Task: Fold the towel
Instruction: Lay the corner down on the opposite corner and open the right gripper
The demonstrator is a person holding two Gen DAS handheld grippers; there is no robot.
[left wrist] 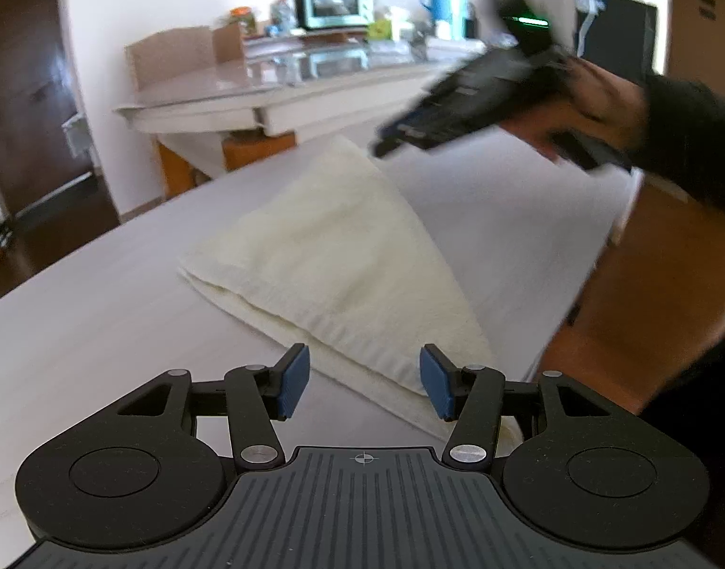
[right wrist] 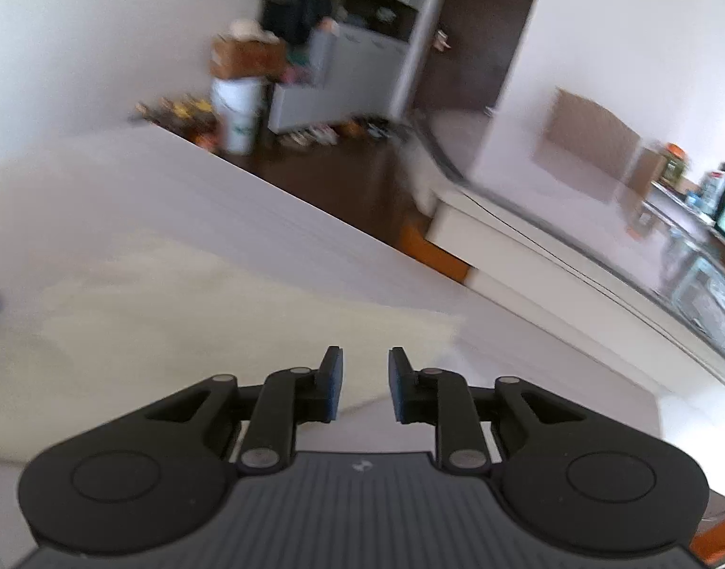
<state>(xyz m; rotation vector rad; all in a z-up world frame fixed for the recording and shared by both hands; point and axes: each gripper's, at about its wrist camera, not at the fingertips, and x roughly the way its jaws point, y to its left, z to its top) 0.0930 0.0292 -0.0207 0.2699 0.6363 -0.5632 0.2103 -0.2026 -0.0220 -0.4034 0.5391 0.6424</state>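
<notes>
A big white table (left wrist: 101, 313) fills the lower part of both views. Its top is flat and smooth. One thing lies right on it: a cream towel (left wrist: 334, 256). The towel is folded over, with layers showing along its near edge, and it lies flat. In the right wrist view the towel (right wrist: 182, 313) looks blurry. The dark brown floor (right wrist: 362, 175) shows past the table's far edge.
</notes>
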